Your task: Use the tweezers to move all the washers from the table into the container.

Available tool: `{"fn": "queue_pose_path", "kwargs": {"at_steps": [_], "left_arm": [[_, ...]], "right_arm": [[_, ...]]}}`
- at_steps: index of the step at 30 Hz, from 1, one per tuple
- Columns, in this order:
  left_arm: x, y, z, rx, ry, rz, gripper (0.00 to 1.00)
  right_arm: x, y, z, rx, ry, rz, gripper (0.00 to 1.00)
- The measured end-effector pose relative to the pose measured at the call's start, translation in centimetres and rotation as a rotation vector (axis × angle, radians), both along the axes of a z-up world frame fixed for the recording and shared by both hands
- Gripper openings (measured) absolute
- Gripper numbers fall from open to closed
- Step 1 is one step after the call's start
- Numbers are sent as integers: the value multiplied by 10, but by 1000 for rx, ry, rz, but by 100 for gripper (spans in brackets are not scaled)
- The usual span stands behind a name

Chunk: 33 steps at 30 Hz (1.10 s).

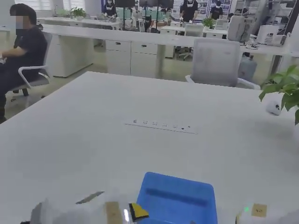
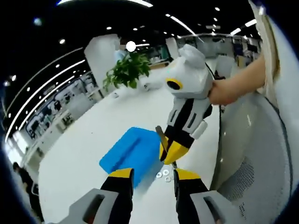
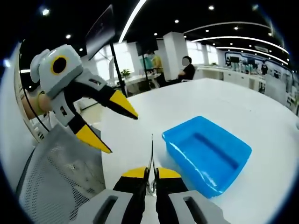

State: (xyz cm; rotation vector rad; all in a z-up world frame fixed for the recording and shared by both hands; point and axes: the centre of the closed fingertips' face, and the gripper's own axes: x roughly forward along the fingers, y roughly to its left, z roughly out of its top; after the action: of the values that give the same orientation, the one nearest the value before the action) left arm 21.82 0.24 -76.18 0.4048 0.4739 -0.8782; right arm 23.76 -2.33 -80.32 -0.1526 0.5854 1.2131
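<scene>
**A:** Where are the washers?

**B:** I see the washers [image 2: 164, 176] as a small cluster of pale rings lying on the white table [image 2: 88, 135], just beside the nearest corner of the blue container [image 2: 133, 154]. They're too small for me to count.

**A:** And your left gripper?

**B:** My left gripper [image 2: 154, 175] has its yellow-tipped fingers [image 2: 122, 174] spread wide with nothing between them. In its own view the washers show in the gap between the fingers, on the side facing away from the container.

**A:** The right one?

**B:** My right gripper [image 3: 153, 173] has its fingers pinched narrow on the tweezers [image 3: 152, 149], whose thin prongs point out past the container's left wall. In the left gripper view a hand [image 2: 224, 91] holds that gripper, and its tips hang just above the washers, beside the container's corner. I can't tell whether the tweezers touch a washer.

**A:** Anything else nearby?

**B:** A potted plant [image 2: 128, 70] stands well beyond the container's far side. A flush socket strip [image 1: 161, 125] sits in the table, beyond the container in the head view.
</scene>
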Motion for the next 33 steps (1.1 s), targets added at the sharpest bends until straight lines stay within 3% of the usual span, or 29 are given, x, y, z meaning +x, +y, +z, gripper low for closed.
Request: {"fn": "queue_pose_path", "kwargs": {"at_steps": [1, 3, 7, 13, 15, 18, 22, 25, 30, 33], "left_arm": [[-1, 3, 1, -64, 33, 40, 35], [-2, 10, 3, -140, 59, 82, 36], [-4, 23, 2, -213, 80, 141, 39], [-10, 25, 6, -348, 112, 207, 47], [-11, 24, 6, -366, 116, 221, 51], [-13, 20, 4, -374, 95, 231, 59], [-10, 19, 3, -325, 41, 222, 67], [-5, 24, 11, -394, 29, 247, 72], [0, 34, 21, -465, 0, 292, 78], [2, 36, 22, -471, -3, 306, 84]], "right_arm": [[1, -1, 2, 4, 1, -6, 3], [5, -1, 7, 12, 1, -15, 3], [12, -3, 19, 38, 6, -38, 3], [25, -7, 30, 83, 39, -77, 3], [30, -9, 34, 100, 47, -96, 3], [42, -14, 40, 134, 61, -133, 3], [56, -19, 45, 157, 62, -162, 3], [69, -23, 44, 154, 61, -193, 3], [88, -29, 34, 131, 47, -234, 3], [99, -32, 27, 115, 45, -264, 3]]}}
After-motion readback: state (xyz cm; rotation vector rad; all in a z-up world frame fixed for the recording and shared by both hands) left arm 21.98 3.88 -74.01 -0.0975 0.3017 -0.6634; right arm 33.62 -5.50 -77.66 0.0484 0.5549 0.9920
